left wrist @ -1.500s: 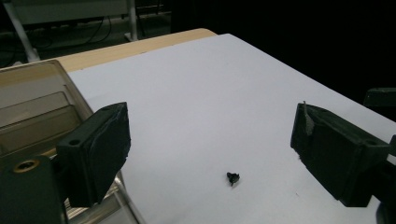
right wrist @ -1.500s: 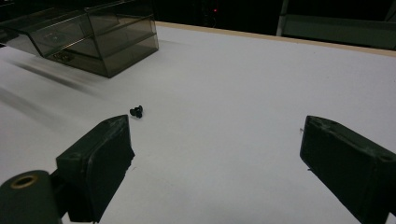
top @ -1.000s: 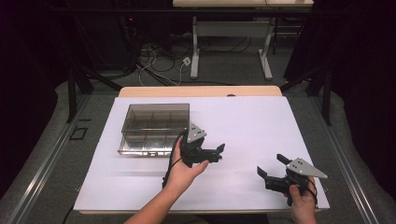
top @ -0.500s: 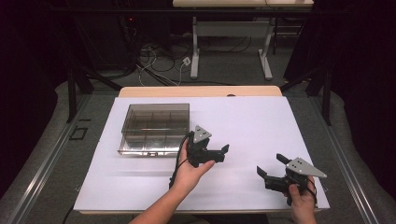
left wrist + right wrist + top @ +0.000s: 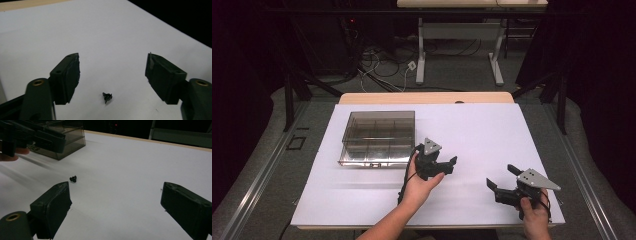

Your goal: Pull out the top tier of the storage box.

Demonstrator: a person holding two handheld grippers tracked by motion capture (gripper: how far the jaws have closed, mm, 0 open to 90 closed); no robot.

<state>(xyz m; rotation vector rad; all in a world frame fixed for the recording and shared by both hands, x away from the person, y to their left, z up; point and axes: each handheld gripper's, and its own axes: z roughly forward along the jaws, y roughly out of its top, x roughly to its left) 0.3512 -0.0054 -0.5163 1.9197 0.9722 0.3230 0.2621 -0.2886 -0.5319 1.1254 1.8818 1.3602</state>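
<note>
Between the left gripper's (image 5: 112,75) closing, still-parted jaws, a small black screw (image 5: 107,96) lies untouched on the white table (image 5: 482,130); right gripper (image 5: 504,177) wide, empty.

black screw (image 5: 107,96), white table (image 5: 492,135), smoky box (image 5: 377,137)

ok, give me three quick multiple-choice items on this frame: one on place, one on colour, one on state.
1. Where does the small black part lie?
A. in the box
B. on the white table sheet
C. on the floor

2. What colour is the clear compartment box?
A. smoky grey
B. red
C. blue

3. How do the left gripper jaws stand?
A. clamped on the part
B. shut empty
C. apart, part not touched

Key: 1 B, the left gripper view shows it on the sheet; 2 A, tinted grey walls in the high view; 3 C, the jaws have just been closing but a wide gap remains.
</note>
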